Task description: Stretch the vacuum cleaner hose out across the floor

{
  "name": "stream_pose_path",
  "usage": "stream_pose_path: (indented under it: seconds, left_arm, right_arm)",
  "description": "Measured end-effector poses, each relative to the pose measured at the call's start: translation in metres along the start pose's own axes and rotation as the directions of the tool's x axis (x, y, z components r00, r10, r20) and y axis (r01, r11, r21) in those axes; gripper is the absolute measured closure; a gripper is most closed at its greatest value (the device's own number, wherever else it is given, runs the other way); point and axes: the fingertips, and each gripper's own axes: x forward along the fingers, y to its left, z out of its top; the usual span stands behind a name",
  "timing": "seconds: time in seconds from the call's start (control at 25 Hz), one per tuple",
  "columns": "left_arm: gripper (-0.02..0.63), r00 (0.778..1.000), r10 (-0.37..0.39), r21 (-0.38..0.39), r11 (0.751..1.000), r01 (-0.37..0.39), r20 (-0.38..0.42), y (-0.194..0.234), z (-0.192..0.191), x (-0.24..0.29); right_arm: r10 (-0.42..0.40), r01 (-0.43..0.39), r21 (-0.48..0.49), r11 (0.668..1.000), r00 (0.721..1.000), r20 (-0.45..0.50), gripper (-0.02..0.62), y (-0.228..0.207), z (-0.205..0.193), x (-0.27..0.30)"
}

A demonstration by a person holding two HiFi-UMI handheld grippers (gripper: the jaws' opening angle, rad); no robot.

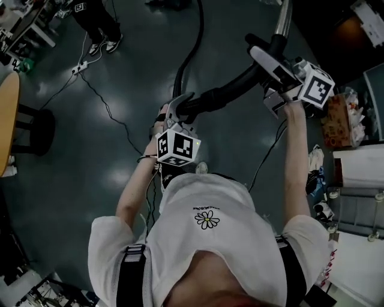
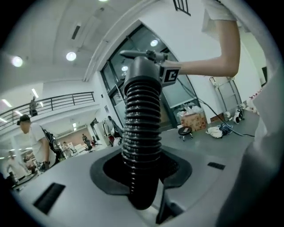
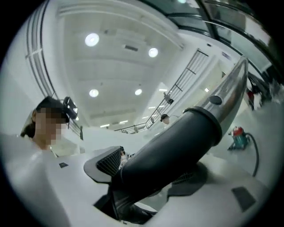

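Note:
The black ribbed vacuum hose (image 1: 223,92) hangs in the air between my two grippers. A further stretch of it runs off over the dark floor towards the top of the head view. My left gripper (image 1: 179,107) is shut on the hose (image 2: 142,128), which rises straight out of its jaws (image 2: 142,177) to the handle cuff. Higher at the right, my right gripper (image 1: 270,65) is shut on the curved black handle (image 3: 177,142), held between its pads (image 3: 146,177). The metal wand (image 1: 284,18) continues from that handle (image 1: 277,45).
A thin power cable (image 1: 102,103) and a power strip (image 1: 81,68) lie on the floor at upper left, near another person's feet (image 1: 103,41). A round wooden table (image 1: 7,120) stands at the left edge. Boxes and clutter (image 1: 339,120) and a white cabinet (image 1: 360,171) line the right.

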Motion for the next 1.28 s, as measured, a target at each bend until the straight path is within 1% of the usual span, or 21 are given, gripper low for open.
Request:
stream_pose_path:
  seconds: [0.12, 0.2, 0.28, 0.4, 0.56, 0.6, 0.64, 0.68, 0.72, 0.76, 0.8, 0.84, 0.88, 0.92, 0.96, 1.0, 1.04, 1.08, 1.12, 1.16, 1.28]
  left_arm:
    - [0.473, 1.0, 0.007, -0.054, 0.999, -0.005, 0.03, 0.007, 0.02, 0.016]
    - [0.459, 0.995, -0.099, -0.213, 0.972, 0.098, 0.006, -0.005, 0.024, 0.021]
    - [0.41, 0.964, -0.267, -0.397, 0.886, 0.241, -0.01, -0.022, 0.028, 0.025]
    - [0.396, 0.912, -0.409, -0.524, 0.777, 0.348, -0.001, -0.043, 0.032, 0.034]
    - [0.352, 0.734, -0.667, -0.711, 0.456, 0.535, 0.126, -0.088, 0.048, 0.023]
    - [0.351, 0.701, -0.701, -0.7, 0.434, 0.567, 0.133, -0.095, 0.054, 0.018]
    - [0.351, 0.696, -0.711, -0.659, 0.478, 0.58, 0.097, -0.097, 0.057, 0.015]
    - [0.351, 0.725, -0.689, -0.57, 0.595, 0.567, 0.002, -0.094, 0.052, 0.015]
    - [0.351, 0.779, -0.608, -0.399, 0.758, 0.515, -0.15, -0.087, 0.039, 0.018]
    - [0.351, 0.835, -0.45, -0.142, 0.893, 0.428, -0.317, -0.077, 0.017, 0.022]
    - [0.353, 0.867, -0.246, 0.131, 0.934, 0.331, -0.433, -0.068, -0.01, 0.025]
    - [0.353, 0.874, -0.084, 0.311, 0.915, 0.259, -0.479, -0.062, -0.037, 0.026]
    - [0.354, 0.872, -0.034, 0.33, 0.918, 0.221, -0.489, -0.063, -0.059, 0.024]
    - [0.353, 0.878, -0.097, 0.183, 0.962, 0.204, -0.47, -0.066, -0.072, 0.02]
    - [0.354, 0.898, -0.215, -0.085, 0.977, 0.198, -0.384, -0.064, -0.071, 0.014]
    - [0.353, 0.927, -0.31, -0.381, 0.899, 0.214, -0.211, -0.052, -0.057, 0.007]
    - [0.354, 0.944, -0.328, -0.612, 0.742, 0.273, 0.023, -0.026, -0.029, -0.004]
    - [0.353, 0.924, -0.268, -0.73, 0.569, 0.379, 0.271, 0.008, 0.008, -0.016]
    - [0.353, 0.862, -0.163, -0.743, 0.446, 0.499, 0.48, 0.047, 0.05, -0.029]
    - [0.353, 0.782, -0.068, -0.699, 0.406, 0.589, 0.62, 0.084, 0.093, -0.038]
    - [0.353, 0.614, -0.06, -0.508, 0.503, 0.699, 0.787, 0.145, 0.215, -0.045]
  right_arm:
    - [-0.007, 0.004, -0.175, 0.985, 1.0, -0.019, 0.245, 0.031, 0.022, -0.001]
    - [-0.009, -0.002, -0.256, 0.967, 0.999, -0.043, 0.245, 0.049, 0.029, 0.003]
    - [-0.004, -0.02, -0.314, 0.949, 0.997, -0.075, 0.244, 0.064, 0.031, 0.006]
    - [0.008, -0.054, -0.367, 0.929, 0.992, -0.124, 0.244, 0.074, 0.027, 0.007]
    - [0.068, -0.117, -0.371, 0.921, 0.988, -0.142, 0.244, 0.089, 0.025, 0.006]
    - [0.088, -0.134, -0.364, 0.922, 0.986, -0.139, 0.244, 0.094, 0.028, 0.009]
    - [0.106, -0.15, -0.354, 0.923, 0.984, -0.141, 0.243, 0.097, 0.029, 0.011]
    - [0.119, -0.164, -0.344, 0.924, 0.982, -0.148, 0.243, 0.099, 0.029, 0.012]
    - [0.12, -0.17, -0.344, 0.923, 0.979, -0.163, 0.242, 0.098, 0.028, 0.012]
    - [0.103, -0.166, -0.365, 0.916, 0.977, -0.184, 0.242, 0.096, 0.026, 0.012]
    - [0.067, -0.149, -0.411, 0.899, 0.976, -0.208, 0.242, 0.091, 0.024, 0.01]
    - [0.016, -0.126, -0.475, 0.871, 0.973, -0.229, 0.244, 0.085, 0.023, 0.008]
    - [-0.039, -0.104, -0.545, 0.832, 0.969, -0.244, 0.244, 0.079, 0.022, 0.005]
    - [-0.087, -0.091, -0.608, 0.789, 0.963, -0.257, 0.244, 0.075, 0.022, 0.0]
    - [-0.121, -0.09, -0.654, 0.752, 0.955, -0.271, 0.245, 0.073, 0.02, -0.005]
    - [-0.137, -0.103, -0.678, 0.728, 0.947, -0.29, 0.25, 0.075, 0.019, -0.01]
    - [-0.136, -0.127, -0.684, 0.719, 0.938, -0.318, 0.259, 0.08, 0.018, -0.017]
    - [-0.129, -0.158, -0.676, 0.72, 0.926, -0.354, 0.265, 0.087, 0.015, -0.023]
    - [-0.117, -0.193, -0.661, 0.725, 0.911, -0.395, 0.265, 0.094, 0.012, -0.031]
    - [-0.102, -0.228, -0.641, 0.733, 0.895, -0.435, 0.265, 0.1, 0.006, -0.038]
    - [-0.058, -0.306, -0.577, 0.758, 0.848, -0.526, 0.265, 0.107, -0.03, -0.051]
